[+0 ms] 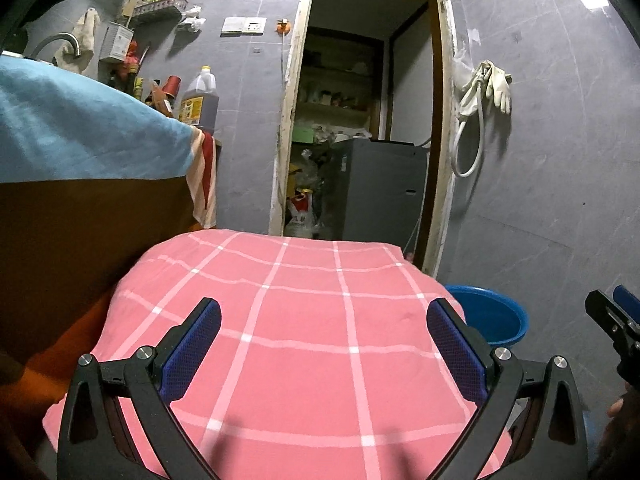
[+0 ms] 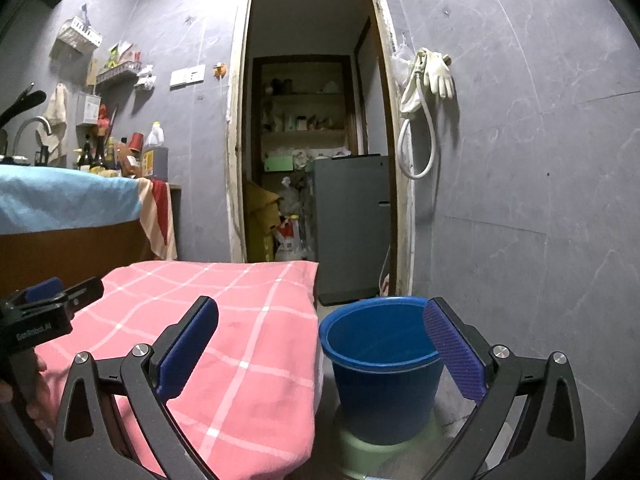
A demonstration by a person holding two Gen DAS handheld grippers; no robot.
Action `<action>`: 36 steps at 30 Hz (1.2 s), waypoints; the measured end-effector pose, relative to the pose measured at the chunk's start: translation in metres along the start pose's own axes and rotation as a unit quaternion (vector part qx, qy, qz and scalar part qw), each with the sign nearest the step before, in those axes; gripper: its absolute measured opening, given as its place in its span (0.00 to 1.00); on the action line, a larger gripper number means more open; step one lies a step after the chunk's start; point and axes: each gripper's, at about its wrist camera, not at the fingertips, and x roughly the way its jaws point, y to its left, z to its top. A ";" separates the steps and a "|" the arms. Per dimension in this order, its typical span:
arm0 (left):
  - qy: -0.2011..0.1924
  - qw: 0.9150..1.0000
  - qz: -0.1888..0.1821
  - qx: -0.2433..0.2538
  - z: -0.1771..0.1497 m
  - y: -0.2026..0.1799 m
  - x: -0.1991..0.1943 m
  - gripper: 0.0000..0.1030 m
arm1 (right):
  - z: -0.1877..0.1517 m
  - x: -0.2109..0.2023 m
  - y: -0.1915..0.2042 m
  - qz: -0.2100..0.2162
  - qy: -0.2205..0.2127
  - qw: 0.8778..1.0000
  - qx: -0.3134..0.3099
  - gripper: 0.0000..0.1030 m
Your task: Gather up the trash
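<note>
A blue bucket [image 2: 380, 364] stands on a green stool [image 2: 380, 456] to the right of a low table under a pink checked cloth [image 2: 224, 340]. The bucket's rim also shows in the left wrist view [image 1: 492, 316]. My left gripper [image 1: 324, 312] is open and empty above the pink cloth [image 1: 304, 344]. My right gripper [image 2: 320, 312] is open and empty, straddling the cloth's right edge and the bucket. The left gripper shows at the left edge of the right wrist view [image 2: 52, 300]. No trash shows on the cloth.
A counter with a blue cloth [image 2: 60, 200], bottles [image 2: 154, 152] and a tap [image 2: 32, 128] stands at the left. An open doorway [image 2: 316, 140] ahead leads to a cluttered storeroom with a grey cabinet [image 2: 352, 232]. Gloves and a hose [image 2: 428, 76] hang on the right wall.
</note>
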 end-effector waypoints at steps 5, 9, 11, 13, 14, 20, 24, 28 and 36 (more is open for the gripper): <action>-0.003 1.000 0.005 0.008 -0.007 0.000 -0.005 0.98 | -0.005 -0.001 0.002 -0.003 0.003 1.000 -0.002 1.00; -0.006 1.000 0.008 0.011 -0.015 0.000 -0.008 0.98 | -0.011 -0.003 0.003 -0.010 0.004 1.000 0.006 1.00; -0.009 1.000 0.007 0.012 -0.018 0.000 -0.009 0.98 | -0.013 -0.002 0.004 -0.011 0.007 1.000 0.007 1.00; -0.009 1.000 0.006 0.012 -0.019 0.001 -0.008 0.98 | -0.015 -0.001 0.005 -0.012 0.011 1.000 0.007 1.00; -0.010 1.000 0.006 0.013 -0.019 0.001 -0.008 0.98 | -0.016 0.000 0.005 -0.012 0.013 1.000 0.006 1.00; -0.007 1.000 0.007 0.013 -0.021 0.001 -0.008 0.98 | -0.021 0.000 0.008 -0.012 0.013 1.000 -0.001 1.00; -0.002 1.000 0.009 0.014 -0.027 0.004 -0.008 0.98 | -0.024 0.002 0.010 -0.014 0.018 1.000 -0.006 1.00; 0.004 1.000 0.010 0.009 -0.031 0.008 -0.005 0.98 | -0.026 0.006 0.013 -0.016 0.025 0.999 -0.011 1.00; 0.007 1.000 0.010 0.006 -0.034 0.010 -0.005 0.98 | -0.028 0.010 0.017 -0.019 0.032 0.999 -0.017 1.00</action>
